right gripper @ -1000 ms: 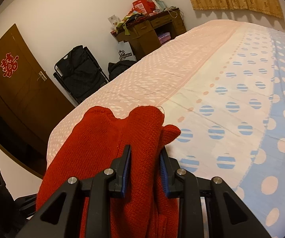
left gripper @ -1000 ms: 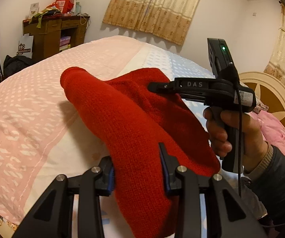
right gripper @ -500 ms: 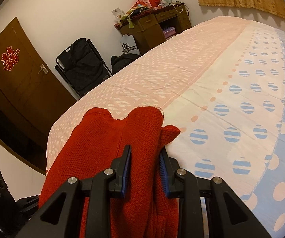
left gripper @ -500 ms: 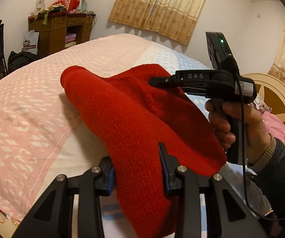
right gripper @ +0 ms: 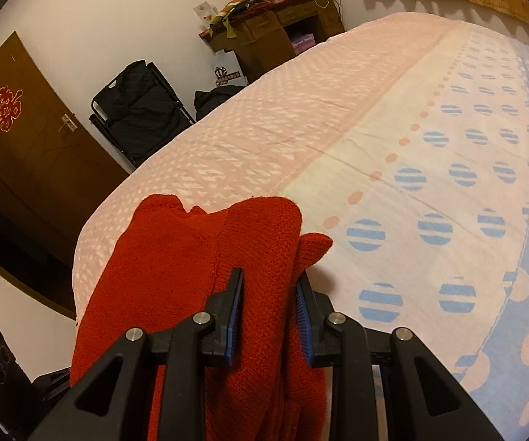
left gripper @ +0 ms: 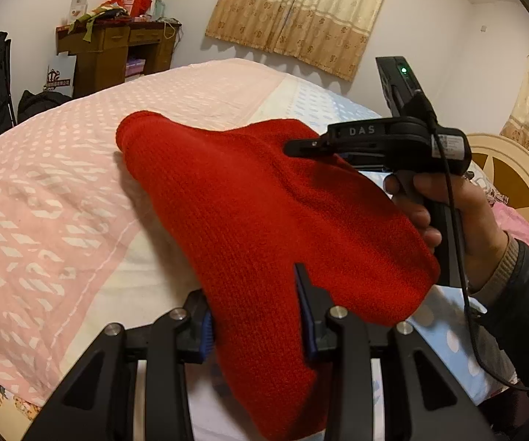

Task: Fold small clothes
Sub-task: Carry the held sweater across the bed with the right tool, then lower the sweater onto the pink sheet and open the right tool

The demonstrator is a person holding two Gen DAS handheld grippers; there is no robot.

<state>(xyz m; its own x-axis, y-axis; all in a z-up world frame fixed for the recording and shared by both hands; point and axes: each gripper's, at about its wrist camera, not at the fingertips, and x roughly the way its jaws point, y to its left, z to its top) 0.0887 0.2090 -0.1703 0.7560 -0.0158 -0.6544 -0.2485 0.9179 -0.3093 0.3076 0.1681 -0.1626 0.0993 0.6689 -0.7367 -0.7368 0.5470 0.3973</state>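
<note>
The left gripper [left gripper: 255,308] pointed downward with its jaws clamped on a thick fold of red knit [left gripper: 257,213]. The right gripper [right gripper: 268,305] also tilted down, its jaws pinching a bunched edge of the same knit. The right hand [left gripper: 451,213], in a dark sleeve, was wrapped around that gripper's handle.

One red knit [left gripper: 264,213], bunched between both tongs. Two tongs: left [left gripper: 255,316] and right [right gripper: 268,312], each with two fingers and blue pads, both clamped on the knit. One hand [left gripper: 459,217], on the right tongs' grip. One bed [right gripper: 393,154], one sheet in pink, cream and blue bands. One headboard [left gripper: 514,180]. One wooden desk [left gripper: 117,51], clutter on top, count unclear. One folding chair [right gripper: 139,110]. One door [right gripper: 18,139] with one red emblem. Curtains [left gripper: 297,18]: two panels at the far window, one more at the right edge.
</note>
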